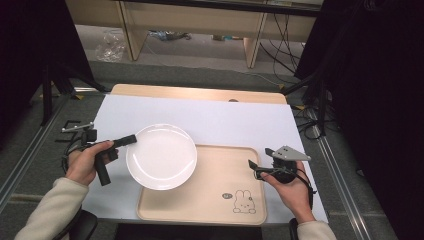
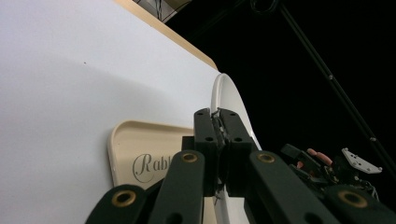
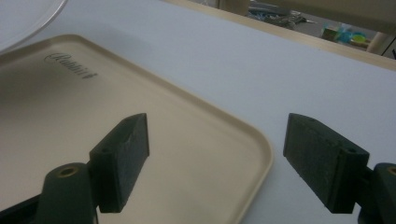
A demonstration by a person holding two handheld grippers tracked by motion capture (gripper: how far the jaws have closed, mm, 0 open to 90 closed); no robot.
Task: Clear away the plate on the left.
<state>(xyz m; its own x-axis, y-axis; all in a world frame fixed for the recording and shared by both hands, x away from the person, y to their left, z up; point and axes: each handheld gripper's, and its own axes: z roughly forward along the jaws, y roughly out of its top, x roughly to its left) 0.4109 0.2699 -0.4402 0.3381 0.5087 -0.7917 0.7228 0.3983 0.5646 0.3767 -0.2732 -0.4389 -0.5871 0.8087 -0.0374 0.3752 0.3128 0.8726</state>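
Note:
A round white plate point(image 1: 161, 156) lies partly over the left end of a beige tray point(image 1: 215, 195) printed with a rabbit, and partly over the white table cover. My left gripper point(image 1: 131, 139) comes in from the left and is shut on the plate's left rim point(image 2: 229, 93); in the left gripper view the two jaws pinch the thin edge point(image 2: 219, 114). My right gripper point(image 1: 252, 167) stands open at the tray's right edge, holding nothing. In the right gripper view its jaws point(image 3: 217, 128) straddle the tray's rim point(image 3: 261, 154), and the plate's edge point(image 3: 23, 18) shows at the top left.
A white sheet point(image 1: 225, 120) covers the table, with a wooden strip point(image 1: 200, 93) bare along the far edge. Black stands and cables point(image 1: 310, 105) flank both sides. Desk legs and clutter sit on the floor beyond.

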